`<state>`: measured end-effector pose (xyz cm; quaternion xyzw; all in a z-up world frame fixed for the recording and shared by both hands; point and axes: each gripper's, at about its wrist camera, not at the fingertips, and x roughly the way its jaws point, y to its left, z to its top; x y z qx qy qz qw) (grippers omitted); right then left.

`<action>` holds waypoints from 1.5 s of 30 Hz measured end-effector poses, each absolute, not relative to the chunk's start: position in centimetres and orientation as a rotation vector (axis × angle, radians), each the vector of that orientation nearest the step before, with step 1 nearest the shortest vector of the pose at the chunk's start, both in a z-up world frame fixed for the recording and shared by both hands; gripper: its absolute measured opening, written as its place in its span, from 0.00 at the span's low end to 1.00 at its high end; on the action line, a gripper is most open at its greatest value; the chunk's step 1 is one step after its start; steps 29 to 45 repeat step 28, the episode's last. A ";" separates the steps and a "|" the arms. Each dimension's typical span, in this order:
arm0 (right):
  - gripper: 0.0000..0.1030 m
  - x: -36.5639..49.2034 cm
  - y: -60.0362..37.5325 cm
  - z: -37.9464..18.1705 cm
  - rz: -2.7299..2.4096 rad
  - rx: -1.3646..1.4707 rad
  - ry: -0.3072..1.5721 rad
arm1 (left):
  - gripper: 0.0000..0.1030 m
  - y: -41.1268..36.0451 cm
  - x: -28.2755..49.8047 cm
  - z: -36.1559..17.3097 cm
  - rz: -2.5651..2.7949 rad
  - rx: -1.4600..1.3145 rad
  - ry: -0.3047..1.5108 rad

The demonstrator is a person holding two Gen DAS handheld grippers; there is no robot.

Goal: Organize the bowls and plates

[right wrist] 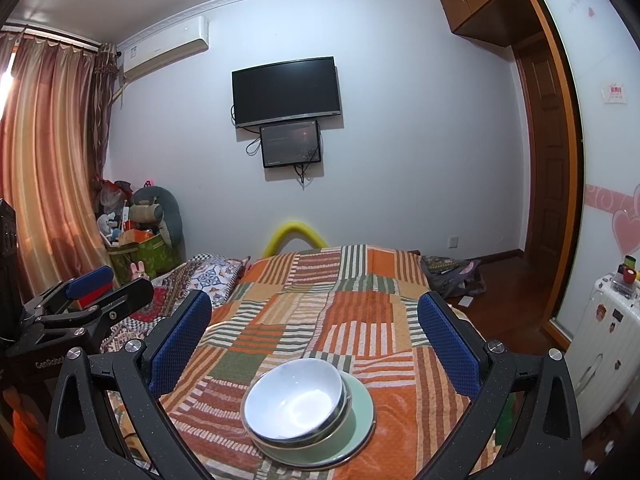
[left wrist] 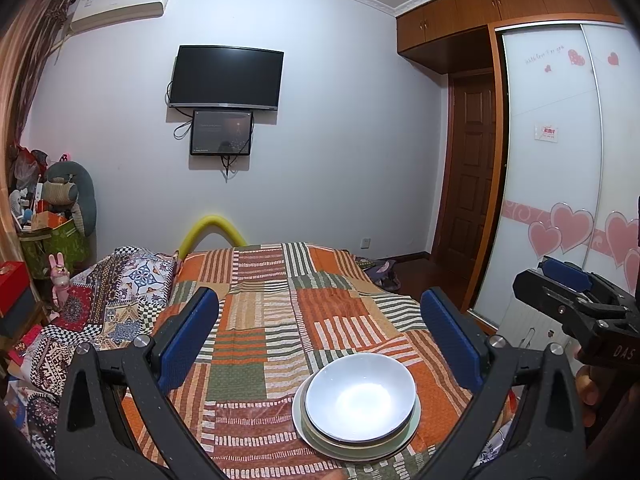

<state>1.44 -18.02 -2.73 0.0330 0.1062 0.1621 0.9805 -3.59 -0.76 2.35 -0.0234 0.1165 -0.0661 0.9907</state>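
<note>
Stacking looks finished from where I sit: nearest me, the white bowl [left wrist: 360, 396] sits nested in what seems to be a second bowl [right wrist: 340, 430], and both rest on the pale green plate [right wrist: 362, 412], all on the striped quilt [left wrist: 320, 300] at the near end of the bed. I count 1 pile and see no loose dishes elsewhere on the bed, so I judge the sorting done or close to it, with perhaps only carrying the pile away left.

My left gripper [left wrist: 320, 340] hangs above and just behind the pile, jaws wide apart and holding nothing. My right gripper [right wrist: 314, 340] does the same from the other side, jaws equally spread, empty.

How many dishes the pile really holds I cannot say; only rims show beneath the top bowl. The near edge of the bed is cut off by both gripper frames, so anything lying there is hidden. Farther off, the clutter by the curtain [right wrist: 52, 160] is too small to check for dishes.
</note>
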 end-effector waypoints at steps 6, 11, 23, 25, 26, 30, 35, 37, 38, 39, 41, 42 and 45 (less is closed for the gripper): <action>1.00 1.4 -18.0 -2.7 0.326 0.066 0.214 | 1.00 -0.9 -3.4 2.3 -0.142 -0.040 0.239; 1.00 1.4 -17.9 -2.7 0.325 0.063 0.215 | 1.00 -0.8 -3.2 2.2 -0.145 -0.042 0.250; 1.00 1.5 -17.8 -2.9 0.327 0.066 0.227 | 1.00 -0.7 -3.0 2.2 -0.160 -0.051 0.254; 1.00 1.6 -17.8 -3.0 0.327 0.066 0.230 | 1.00 -0.7 -2.9 2.3 -0.162 -0.052 0.257; 1.00 1.6 -17.8 -3.1 0.328 0.066 0.232 | 1.00 -0.7 -2.8 2.3 -0.163 -0.053 0.259; 1.00 1.6 -17.8 -3.1 0.328 0.066 0.234 | 1.00 -0.6 -2.7 2.2 -0.166 -0.055 0.264; 1.00 1.6 -17.8 -3.1 0.328 0.066 0.234 | 1.00 -0.6 -2.7 2.2 -0.166 -0.055 0.264; 1.00 1.6 -17.8 -3.1 0.328 0.066 0.234 | 1.00 -0.6 -2.7 2.2 -0.166 -0.055 0.264; 1.00 1.6 -17.8 -3.1 0.328 0.066 0.234 | 1.00 -0.6 -2.7 2.2 -0.166 -0.055 0.264; 1.00 1.6 -17.8 -3.1 0.328 0.066 0.234 | 1.00 -0.6 -2.7 2.2 -0.166 -0.055 0.264; 1.00 1.6 -17.8 -3.1 0.328 0.066 0.234 | 1.00 -0.6 -2.7 2.2 -0.166 -0.055 0.264; 1.00 1.6 -17.8 -3.1 0.328 0.066 0.234 | 1.00 -0.6 -2.7 2.2 -0.166 -0.055 0.264; 1.00 1.6 -17.8 -3.1 0.328 0.066 0.234 | 1.00 -0.6 -2.7 2.2 -0.166 -0.055 0.264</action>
